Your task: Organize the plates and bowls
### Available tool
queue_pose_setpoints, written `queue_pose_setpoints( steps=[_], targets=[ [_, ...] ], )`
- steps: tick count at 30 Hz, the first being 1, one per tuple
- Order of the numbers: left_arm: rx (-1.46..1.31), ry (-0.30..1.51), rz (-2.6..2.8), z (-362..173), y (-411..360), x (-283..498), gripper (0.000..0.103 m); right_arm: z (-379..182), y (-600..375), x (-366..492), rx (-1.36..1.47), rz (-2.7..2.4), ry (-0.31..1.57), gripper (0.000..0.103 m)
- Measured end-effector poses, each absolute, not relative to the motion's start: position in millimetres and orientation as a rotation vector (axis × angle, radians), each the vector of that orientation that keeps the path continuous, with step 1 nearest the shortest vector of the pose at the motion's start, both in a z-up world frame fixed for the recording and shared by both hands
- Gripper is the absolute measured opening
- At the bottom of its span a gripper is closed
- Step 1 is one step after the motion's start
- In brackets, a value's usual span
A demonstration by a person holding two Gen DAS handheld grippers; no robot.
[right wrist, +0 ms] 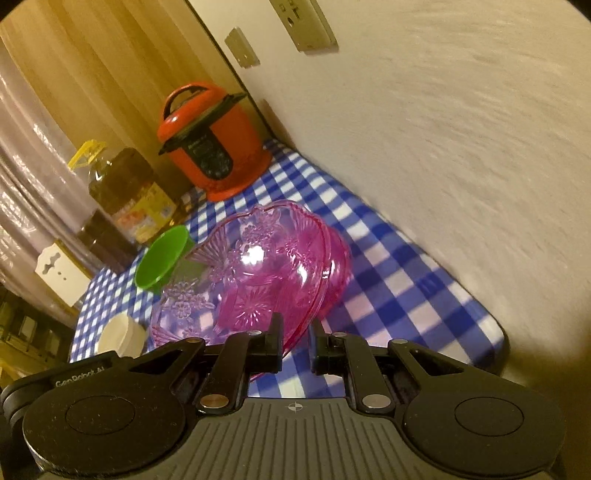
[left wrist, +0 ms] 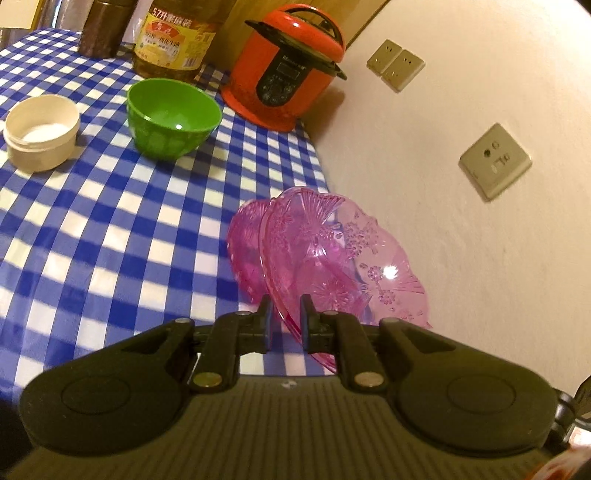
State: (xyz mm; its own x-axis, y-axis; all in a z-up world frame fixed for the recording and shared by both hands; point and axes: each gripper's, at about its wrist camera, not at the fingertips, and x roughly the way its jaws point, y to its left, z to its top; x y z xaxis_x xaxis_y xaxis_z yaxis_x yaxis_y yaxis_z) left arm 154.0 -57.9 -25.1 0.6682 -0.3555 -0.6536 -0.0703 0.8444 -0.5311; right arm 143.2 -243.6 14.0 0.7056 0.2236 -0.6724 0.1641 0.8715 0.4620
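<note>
Left gripper sits low in the centre of its frame, and the rim of the pink glass plate runs right between its two black fingers. The fingers stand close on either side of that rim, pinching it, and the plate stands tilted on edge, stretching up and to the right toward the white wall. Just behind it, slightly left, a second pink dish peeks out, overlapping the first.

Over to the right gripper, bottom centre of its view: the pink plate's edge passes its left finger, but a gap shows beside the right finger, so I cannot tell whether it truly grips.

Moving outward, the blue-and-white checked tablecloth fills the left half of the left wrist view. Upper left of centre sits the green bowl, upright, and to its left, near but apart, a white tub. At the top, a big oil bottle with a yellow label, a dark jar beside it, and to the right a red pressure cooker. On the wall at right, beige sockets.
</note>
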Motion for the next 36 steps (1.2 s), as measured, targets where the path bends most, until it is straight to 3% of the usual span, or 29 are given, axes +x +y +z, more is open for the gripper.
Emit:
queue_pose_setpoints(
  steps=[17,36],
  targets=[
    [-0.521,0.853,-0.171,-28.7,-68.2,148.4,0.013,9.7,-251.1,134.9,0.529,0.03,0.813,0.013],
    [-0.54,0.904,-0.139,-62.3,-67.4,234.7,0.013,-22.8,-256.2,223.8,0.534,0.017,0.852,0.013]
  ],
)
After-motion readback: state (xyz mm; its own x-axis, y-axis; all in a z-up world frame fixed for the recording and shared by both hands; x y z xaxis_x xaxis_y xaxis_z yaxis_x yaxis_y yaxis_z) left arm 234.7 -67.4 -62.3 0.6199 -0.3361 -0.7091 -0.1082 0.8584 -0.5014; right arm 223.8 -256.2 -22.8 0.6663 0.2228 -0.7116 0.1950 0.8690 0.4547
